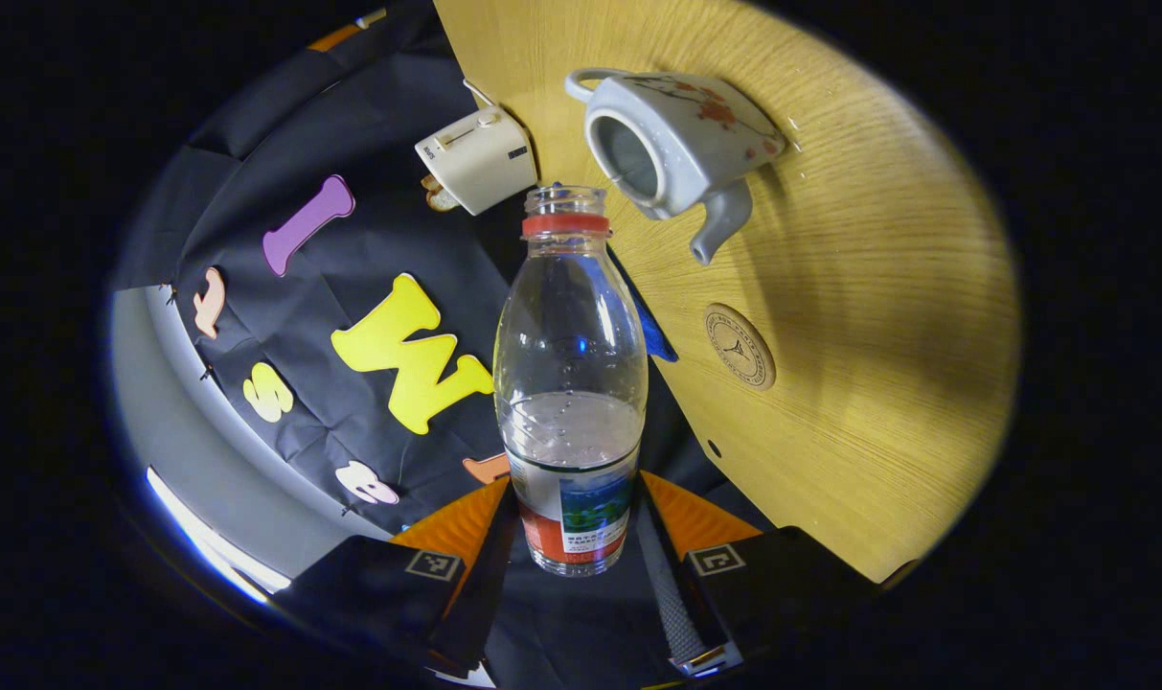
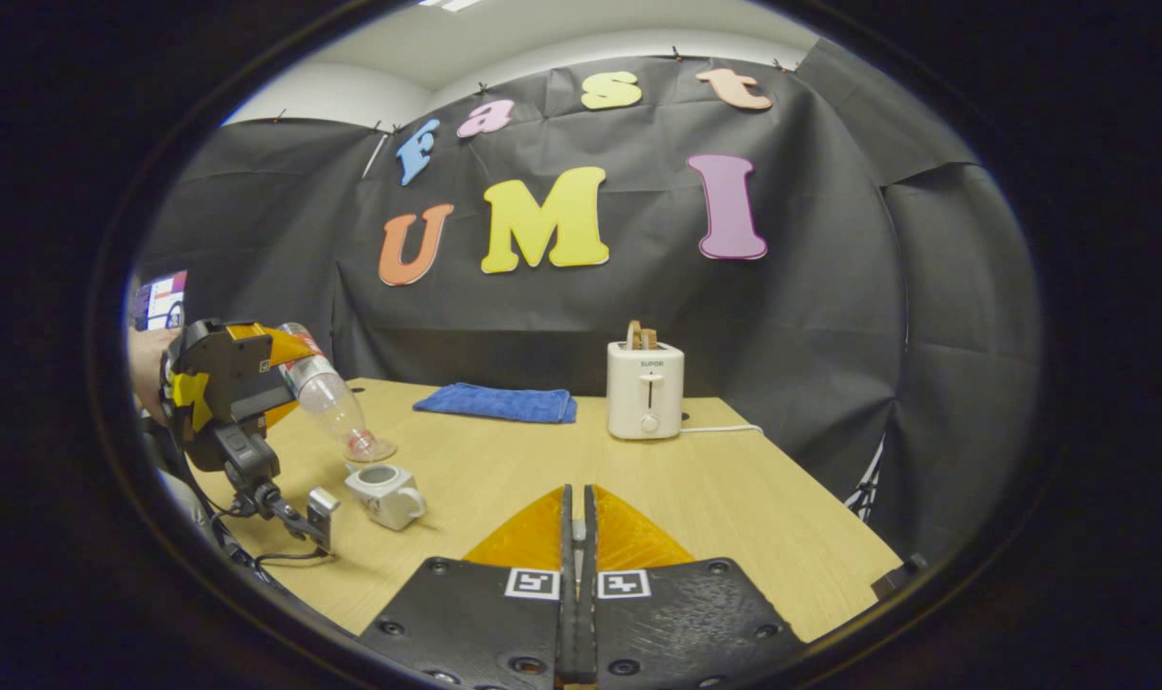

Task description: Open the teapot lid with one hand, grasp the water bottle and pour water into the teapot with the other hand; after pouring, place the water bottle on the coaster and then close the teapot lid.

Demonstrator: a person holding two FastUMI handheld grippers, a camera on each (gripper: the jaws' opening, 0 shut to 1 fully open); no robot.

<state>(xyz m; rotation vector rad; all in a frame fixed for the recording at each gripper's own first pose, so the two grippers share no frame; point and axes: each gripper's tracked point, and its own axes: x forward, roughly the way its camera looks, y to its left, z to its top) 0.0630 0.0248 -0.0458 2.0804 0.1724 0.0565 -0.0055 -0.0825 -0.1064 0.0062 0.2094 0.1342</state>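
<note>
— What does the left gripper [image 2: 284,369] look like from across?
— A black and yellow body, a dark cable trailing below it.
— And the right gripper [image 2: 577,537]?
— Black plates with screws, and two square black-and-white markers.

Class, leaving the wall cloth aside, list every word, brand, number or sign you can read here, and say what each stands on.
"SUPOR": front of the toaster.
Water bottle label: print too small to read.
Coaster: lettering ringed around an emblem, too blurred to read.
Left tongs and right tongs: square coded markers, no words.
</note>
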